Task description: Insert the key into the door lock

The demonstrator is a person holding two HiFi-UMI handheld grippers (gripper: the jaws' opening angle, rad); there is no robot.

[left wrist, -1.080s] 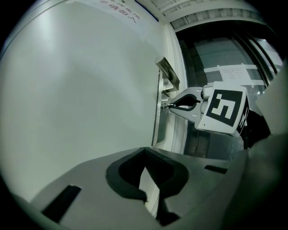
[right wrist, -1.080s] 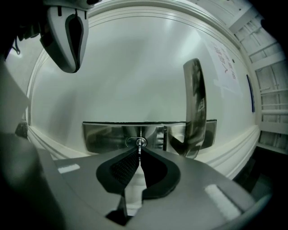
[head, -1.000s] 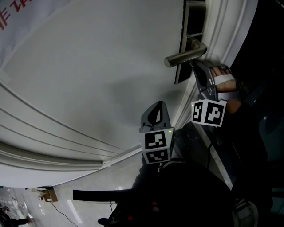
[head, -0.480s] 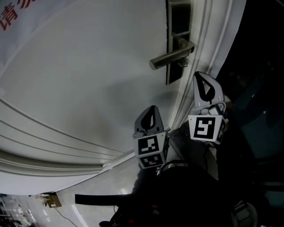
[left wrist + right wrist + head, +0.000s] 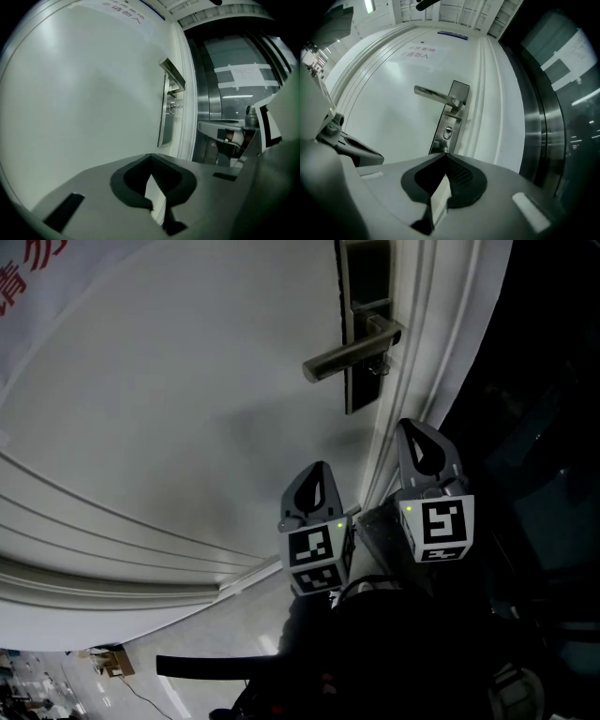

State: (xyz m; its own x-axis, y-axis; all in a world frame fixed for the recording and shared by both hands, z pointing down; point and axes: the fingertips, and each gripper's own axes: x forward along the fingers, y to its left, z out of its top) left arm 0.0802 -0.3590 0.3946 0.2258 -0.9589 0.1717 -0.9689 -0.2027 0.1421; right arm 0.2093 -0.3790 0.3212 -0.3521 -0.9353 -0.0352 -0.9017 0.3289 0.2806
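Since the key (image 5: 175, 107) appears seated in the lock (image 5: 447, 132), upper centre, insertion looks done; left claw (image 5: 320, 472) and right claw (image 5: 411, 432), both closed and empty, need only withdraw.

White door (image 5: 187, 409) = the carrier. On it, near the latch edge: dark lock plate (image 5: 361, 273), metal lever handle (image 5: 342, 357) approx horizontal, key (image 5: 176, 106) sticking out just below the lever. Paper sign (image 5: 423, 52) w/ print higher up.
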